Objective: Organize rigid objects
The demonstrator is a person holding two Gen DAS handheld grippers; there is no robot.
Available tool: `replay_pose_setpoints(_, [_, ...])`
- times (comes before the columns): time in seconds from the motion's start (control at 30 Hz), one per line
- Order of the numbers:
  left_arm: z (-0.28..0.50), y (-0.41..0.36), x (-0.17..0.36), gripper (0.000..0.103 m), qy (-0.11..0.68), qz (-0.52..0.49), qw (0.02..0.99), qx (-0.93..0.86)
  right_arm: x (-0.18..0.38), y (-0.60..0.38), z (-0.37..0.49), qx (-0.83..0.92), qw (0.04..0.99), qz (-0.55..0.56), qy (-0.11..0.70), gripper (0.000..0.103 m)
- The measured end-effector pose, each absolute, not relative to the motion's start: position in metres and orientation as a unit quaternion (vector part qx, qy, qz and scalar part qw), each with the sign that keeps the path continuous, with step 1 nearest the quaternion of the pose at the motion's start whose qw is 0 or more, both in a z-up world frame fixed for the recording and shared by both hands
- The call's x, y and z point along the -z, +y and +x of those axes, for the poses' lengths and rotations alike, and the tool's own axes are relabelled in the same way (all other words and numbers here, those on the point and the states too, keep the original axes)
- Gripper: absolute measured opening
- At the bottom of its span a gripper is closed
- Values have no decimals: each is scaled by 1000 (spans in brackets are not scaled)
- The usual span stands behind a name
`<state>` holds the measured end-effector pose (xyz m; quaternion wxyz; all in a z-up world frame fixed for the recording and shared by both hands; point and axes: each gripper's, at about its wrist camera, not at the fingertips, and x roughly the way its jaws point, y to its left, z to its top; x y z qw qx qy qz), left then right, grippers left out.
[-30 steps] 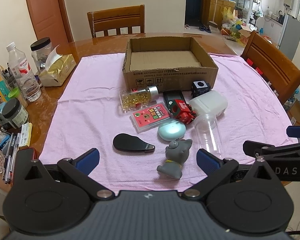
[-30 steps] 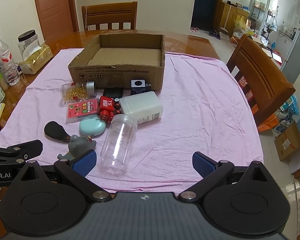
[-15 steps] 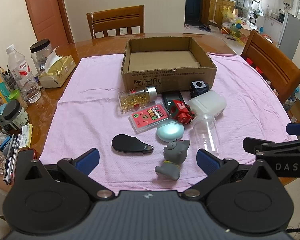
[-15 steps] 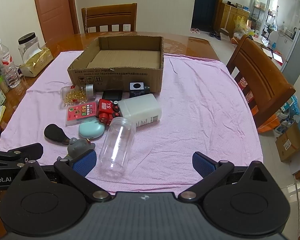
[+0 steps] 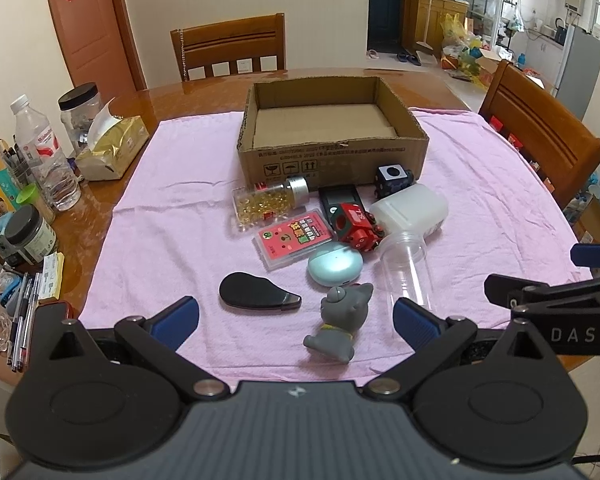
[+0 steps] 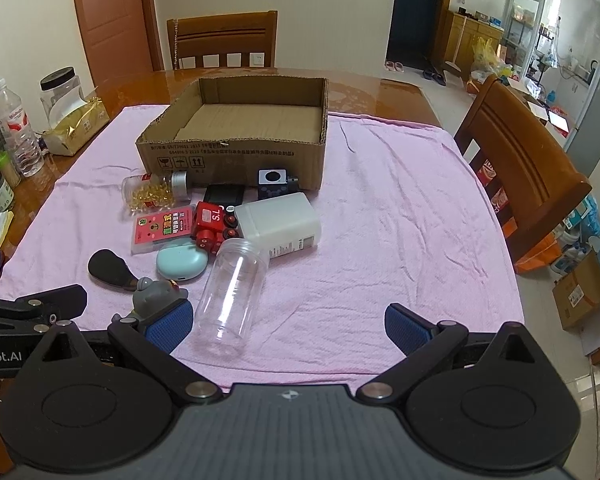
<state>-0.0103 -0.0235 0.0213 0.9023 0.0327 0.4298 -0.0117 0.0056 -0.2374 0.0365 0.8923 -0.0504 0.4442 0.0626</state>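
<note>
An empty cardboard box (image 5: pixel 332 160) (image 6: pixel 236 156) stands on the pink cloth. In front of it lie a capsule bottle (image 5: pixel 270 202), a pink card case (image 5: pixel 294 239), a red toy (image 5: pixel 356 226), a black cube (image 5: pixel 394 179), a white bottle (image 5: pixel 410 210), a clear jar (image 6: pixel 234 290), a teal case (image 5: pixel 334 266), a black oval case (image 5: pixel 256 298) and a grey cat figure (image 5: pixel 340 320). My left gripper (image 5: pixel 296 318) is open and empty just before the cat figure. My right gripper (image 6: pixel 288 326) is open and empty near the clear jar's base.
Bottles, jars and a tissue pack (image 5: pixel 112 148) crowd the table's left edge. Wooden chairs stand behind (image 5: pixel 230 48) and to the right (image 6: pixel 520 168). The pink cloth (image 6: pixel 400 220) is bare on its right half.
Both grippers have drawn slightly closer to the objects. Nothing on the cloth has moved.
</note>
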Motion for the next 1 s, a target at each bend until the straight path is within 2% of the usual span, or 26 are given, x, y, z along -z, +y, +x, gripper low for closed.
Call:
replay_pose_setpoints(0.67, [-1,-16,-25,102,425,35,903,42,-42,-236,11,-89,895,-57,433,103])
replay_pose_setpoints(1.0, [5,11,-6,102,425,32,903,53,-20,-219,9,-151,894,-64,418,103])
